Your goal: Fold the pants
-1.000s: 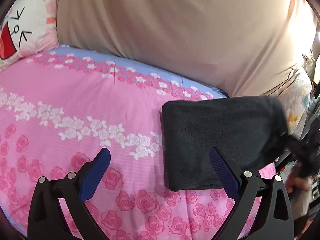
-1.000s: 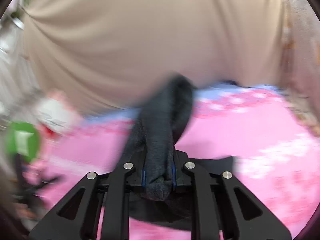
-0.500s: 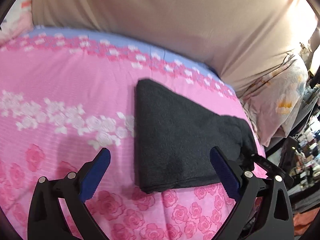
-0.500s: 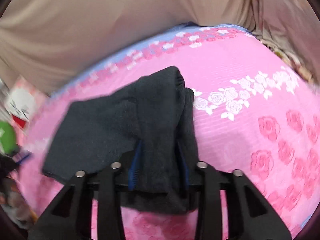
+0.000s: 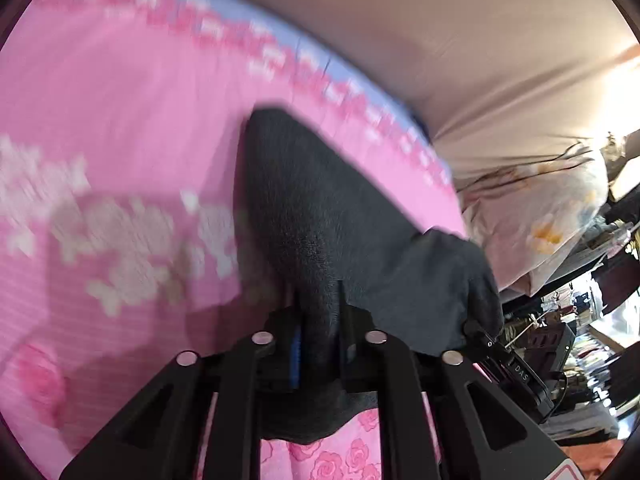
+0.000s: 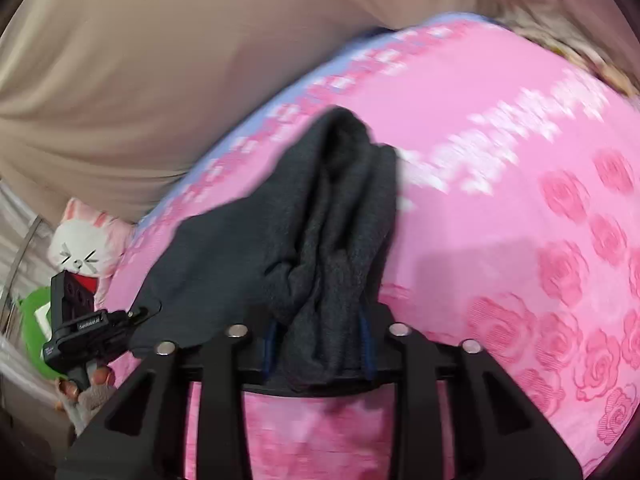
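Angling downward over the bed (image 5: 100, 128), both grippers meet the near edge of the pants (image 5: 320, 216), a dark grey folded bundle lying on the pink rose-patterned bedspread. The left gripper (image 5: 318, 344) points down at the pants' near edge, its jaws closing tight with a ridge of the dark fabric pinched between the blue pads. The right gripper (image 6: 320, 344) tilts down the same way at the pants' other near corner; its jaws are closing too, narrowed around a thick bunch of gathered cloth that rises up between them. Seen from the right wrist, the left gripper's body sits just beside the pants' left corner, and a hand (image 6: 80, 390) wraps its handle below, fingertips showing. Beyond the pants, a beige fabric backdrop (image 6: 140, 80) rises behind the bed, and a white cat cushion (image 6: 86, 240) leans at the bed's far left edge.
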The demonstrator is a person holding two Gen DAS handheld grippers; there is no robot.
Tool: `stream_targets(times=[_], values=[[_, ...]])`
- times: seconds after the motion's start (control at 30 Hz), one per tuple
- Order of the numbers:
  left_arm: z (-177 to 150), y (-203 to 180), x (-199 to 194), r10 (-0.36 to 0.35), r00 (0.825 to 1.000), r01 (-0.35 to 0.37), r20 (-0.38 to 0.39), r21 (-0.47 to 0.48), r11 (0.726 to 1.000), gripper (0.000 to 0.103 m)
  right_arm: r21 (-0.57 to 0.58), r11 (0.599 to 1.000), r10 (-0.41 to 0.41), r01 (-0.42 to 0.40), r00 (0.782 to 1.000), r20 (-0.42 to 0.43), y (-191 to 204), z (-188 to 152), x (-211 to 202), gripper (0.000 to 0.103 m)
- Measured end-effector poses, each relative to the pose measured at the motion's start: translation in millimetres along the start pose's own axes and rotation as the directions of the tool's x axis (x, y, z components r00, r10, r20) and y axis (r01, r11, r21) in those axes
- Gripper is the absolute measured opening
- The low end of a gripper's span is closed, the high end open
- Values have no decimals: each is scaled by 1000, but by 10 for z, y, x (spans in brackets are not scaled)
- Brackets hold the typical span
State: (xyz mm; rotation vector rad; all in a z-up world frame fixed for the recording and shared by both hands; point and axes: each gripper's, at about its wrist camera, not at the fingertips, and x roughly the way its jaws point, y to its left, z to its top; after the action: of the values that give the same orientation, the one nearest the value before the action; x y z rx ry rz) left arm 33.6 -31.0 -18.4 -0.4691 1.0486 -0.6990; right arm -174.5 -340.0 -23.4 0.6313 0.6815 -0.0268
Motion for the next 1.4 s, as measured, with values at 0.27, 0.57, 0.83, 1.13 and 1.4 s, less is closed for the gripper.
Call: stream_targets(times=[0.27, 0.57, 0.83, 1.13, 1.4], values=[[-172, 465, -685, 123, 992, -123, -30, 10, 992, 10, -38, 999, -15, 11, 992, -127, 85, -517, 251, 54], [-329, 225, -871, 243, 958, -254, 150, 58, 966, 37, -109, 992, -59, 63, 998, 36, 514, -28, -17, 68], [-286, 199, -1043, 276, 942, -294, 190, 69, 953, 38, -219, 975, 54, -46, 998, 30, 1047, 235, 220, 7], [-274, 257, -871, 303, 941, -316, 151, 74, 946, 42, -55, 995, -83, 81, 996, -33, 271, -152, 188, 36], [-512, -215, -494, 349, 926, -376, 146, 246, 893, 52, -223, 964, -152, 145, 988, -15, 633, -541, 85, 29]])
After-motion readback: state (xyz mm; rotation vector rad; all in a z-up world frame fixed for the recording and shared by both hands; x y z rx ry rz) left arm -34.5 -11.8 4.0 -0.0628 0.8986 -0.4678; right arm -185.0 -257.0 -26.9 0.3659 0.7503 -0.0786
